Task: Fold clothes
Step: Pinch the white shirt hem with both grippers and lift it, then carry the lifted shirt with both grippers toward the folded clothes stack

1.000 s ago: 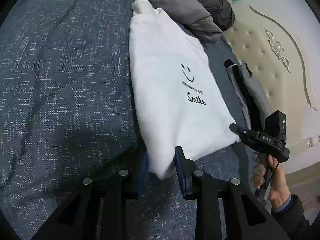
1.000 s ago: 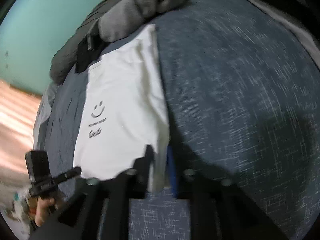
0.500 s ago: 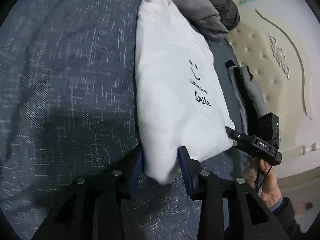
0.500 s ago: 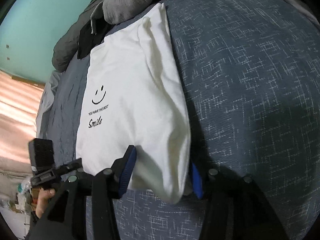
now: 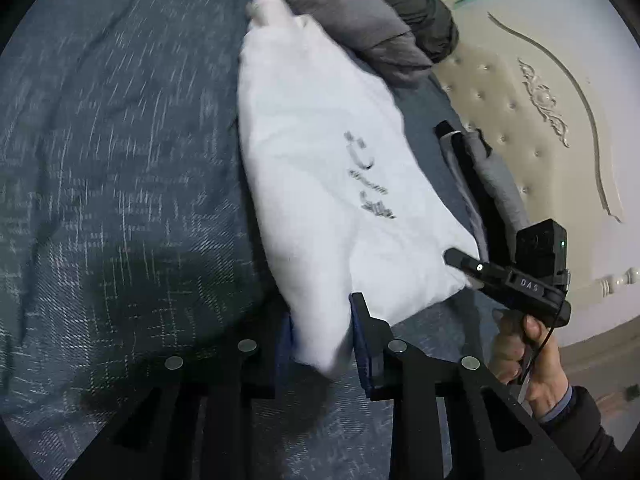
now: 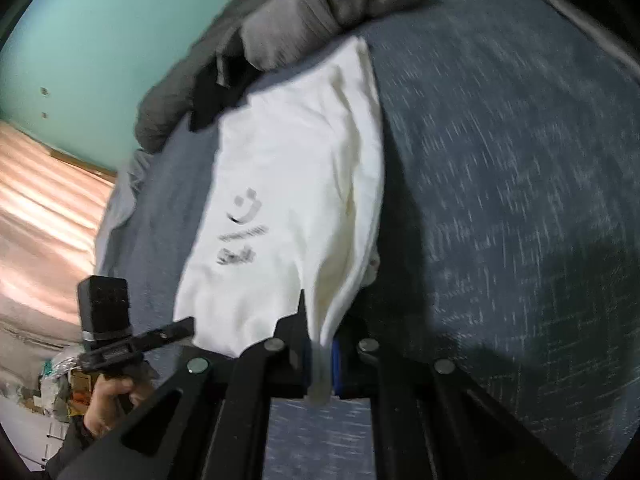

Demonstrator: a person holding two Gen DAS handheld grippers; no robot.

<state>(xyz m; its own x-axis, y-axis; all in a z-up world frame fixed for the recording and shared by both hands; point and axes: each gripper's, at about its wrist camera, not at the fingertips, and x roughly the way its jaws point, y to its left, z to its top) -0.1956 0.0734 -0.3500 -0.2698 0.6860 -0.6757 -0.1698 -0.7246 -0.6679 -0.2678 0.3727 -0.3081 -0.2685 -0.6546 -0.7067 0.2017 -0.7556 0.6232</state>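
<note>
Since a second ago, shirt's near edge has lifted off the bed. Left wrist view: left gripper [image 5: 320, 340] fingers pinch white shirt [image 5: 320, 168] corner; right gripper [image 5: 464, 260] grips the other. Right wrist view: right gripper [image 6: 320, 360] narrow on hem, shows folded side layers. Judged mid-fold; next carry edge toward collar.

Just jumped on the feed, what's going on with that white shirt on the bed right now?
A person is folding a white T-shirt with a smiley face and "Smile" print on a dark blue patterned bedspread, holding a gripper in each hand. The left gripper has one near corner of the shirt between its fingers; the right gripper is shut on the other near corner. That end looks lifted off the bed. A pile of grey and dark clothes lies at the shirt's far end.
</note>
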